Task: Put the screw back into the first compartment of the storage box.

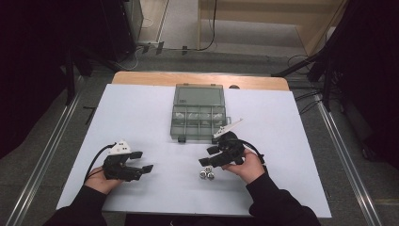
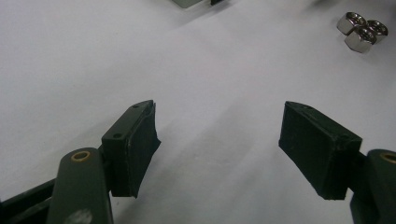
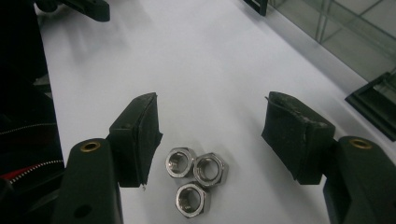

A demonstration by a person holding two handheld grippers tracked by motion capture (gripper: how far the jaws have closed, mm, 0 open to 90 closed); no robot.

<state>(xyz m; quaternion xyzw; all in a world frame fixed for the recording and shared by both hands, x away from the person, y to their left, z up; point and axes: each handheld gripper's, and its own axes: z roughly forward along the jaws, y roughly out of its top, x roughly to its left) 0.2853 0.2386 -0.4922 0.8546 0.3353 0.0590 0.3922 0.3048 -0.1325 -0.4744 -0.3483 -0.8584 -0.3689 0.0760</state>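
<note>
Three shiny steel hex nuts (image 3: 196, 179) lie bunched together on the white sheet. My right gripper (image 3: 212, 126) is open and hangs just above them, with the nuts low between its black jaws and the pads touching none of them. In the high view this gripper (image 1: 208, 156) points left, right over the nuts (image 1: 206, 174). My left gripper (image 1: 143, 161) rests at the front left, open and empty, pointing right. In its own view the left gripper (image 2: 219, 135) has bare sheet between the jaws and the nuts (image 2: 362, 30) far off at the upper right.
A clear grey compartment box (image 1: 198, 113) stands open at the middle back of the table, lid raised, with small parts in some cells. Its latch and wall (image 3: 373, 98) lie close on the right of my right gripper. The white sheet (image 1: 141, 117) covers the table.
</note>
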